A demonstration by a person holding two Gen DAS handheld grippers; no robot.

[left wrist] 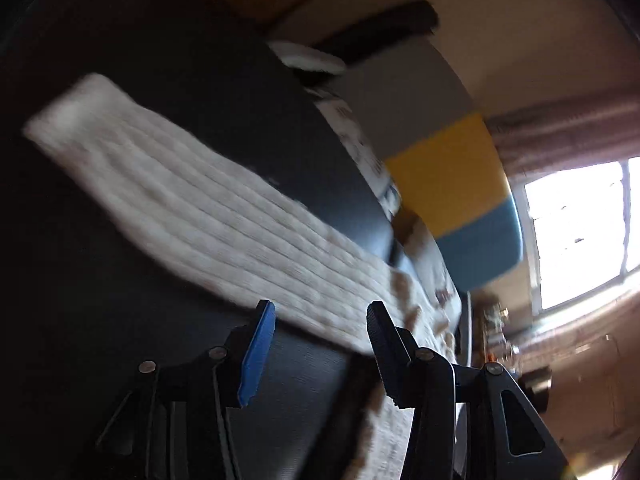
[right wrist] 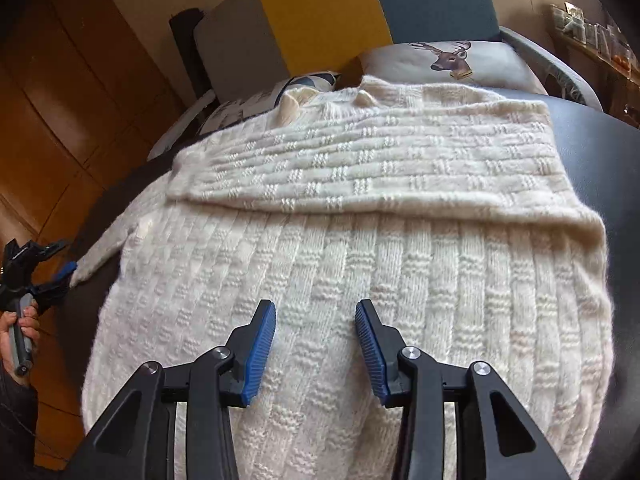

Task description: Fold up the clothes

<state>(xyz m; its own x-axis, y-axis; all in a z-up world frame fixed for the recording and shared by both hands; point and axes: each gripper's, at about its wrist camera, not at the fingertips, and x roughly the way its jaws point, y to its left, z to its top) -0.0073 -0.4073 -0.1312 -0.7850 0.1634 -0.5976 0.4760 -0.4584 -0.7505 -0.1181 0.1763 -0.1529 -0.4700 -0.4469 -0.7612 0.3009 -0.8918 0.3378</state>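
Note:
A cream knit sweater (right wrist: pixel 360 280) lies spread on a dark surface (right wrist: pixel 600 168), with one sleeve (right wrist: pixel 380 160) folded across its chest. My right gripper (right wrist: pixel 316 320) hovers open over the lower body of the sweater, nothing between its fingers. The other sleeve (right wrist: pixel 104 252) runs off to the left; my left gripper (right wrist: pixel 60 276), held by a hand (right wrist: pixel 20 332), sits right at its cuff. The blurred, tilted left wrist view shows that ribbed sleeve (left wrist: pixel 208 208) stretched over the dark surface (left wrist: pixel 120 320). My left gripper (left wrist: pixel 320 320) is open, the sleeve passing just beyond its fingertips.
A deer-print pillow (right wrist: pixel 448 60) and a patterned pillow (right wrist: pixel 256 104) lie beyond the sweater. Behind them stands a headboard with grey, yellow (right wrist: pixel 320 20) and blue panels. Wooden cabinets (right wrist: pixel 60 100) are on the left. A bright window (left wrist: pixel 580 232) and a cluttered shelf (right wrist: pixel 592 32) are on the right.

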